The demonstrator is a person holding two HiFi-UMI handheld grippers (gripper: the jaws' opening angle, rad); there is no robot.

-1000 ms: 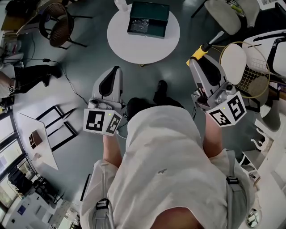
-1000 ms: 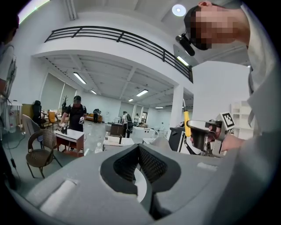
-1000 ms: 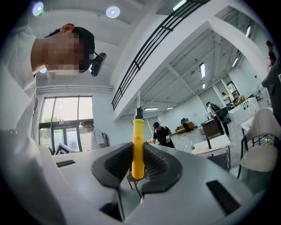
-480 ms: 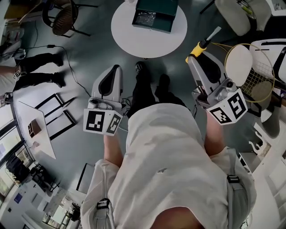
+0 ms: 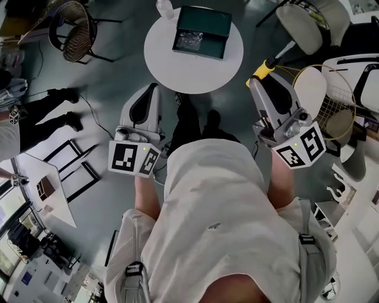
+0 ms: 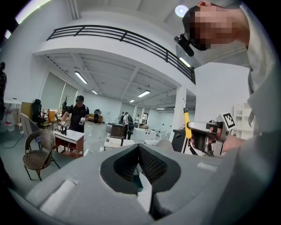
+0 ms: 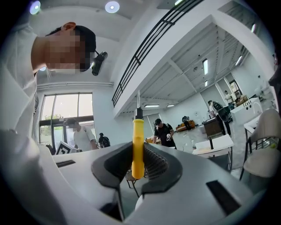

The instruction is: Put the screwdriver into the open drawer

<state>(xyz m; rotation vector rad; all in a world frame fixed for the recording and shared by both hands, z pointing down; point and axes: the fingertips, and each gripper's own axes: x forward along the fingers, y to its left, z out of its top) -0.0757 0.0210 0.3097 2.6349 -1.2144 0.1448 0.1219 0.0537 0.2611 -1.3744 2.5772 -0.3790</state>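
The dark green drawer box (image 5: 201, 31) stands open on a round white table (image 5: 228, 56) ahead of me. My right gripper (image 5: 261, 76) is shut on a yellow-handled screwdriver (image 5: 267, 63), whose metal shaft points up and away toward the right. In the right gripper view the yellow handle (image 7: 137, 145) stands upright between the pads of the right gripper (image 7: 137, 154). My left gripper (image 5: 154, 89) is held level beside it, shut with nothing in it. The left gripper view shows the left gripper (image 6: 139, 150) and, off to the right, the screwdriver (image 6: 186, 125).
A wicker chair (image 5: 74, 23) stands at the far left and a white chair (image 5: 302, 21) at the far right. A badminton racket (image 5: 323, 89) lies to the right. Another person's legs (image 5: 44, 115) are at the left. A bottle (image 5: 164, 7) stands on the table.
The table and drawer box have shifted a little in the view as I step toward them. The person at left has moved. Both grippers keep their pose and hold.
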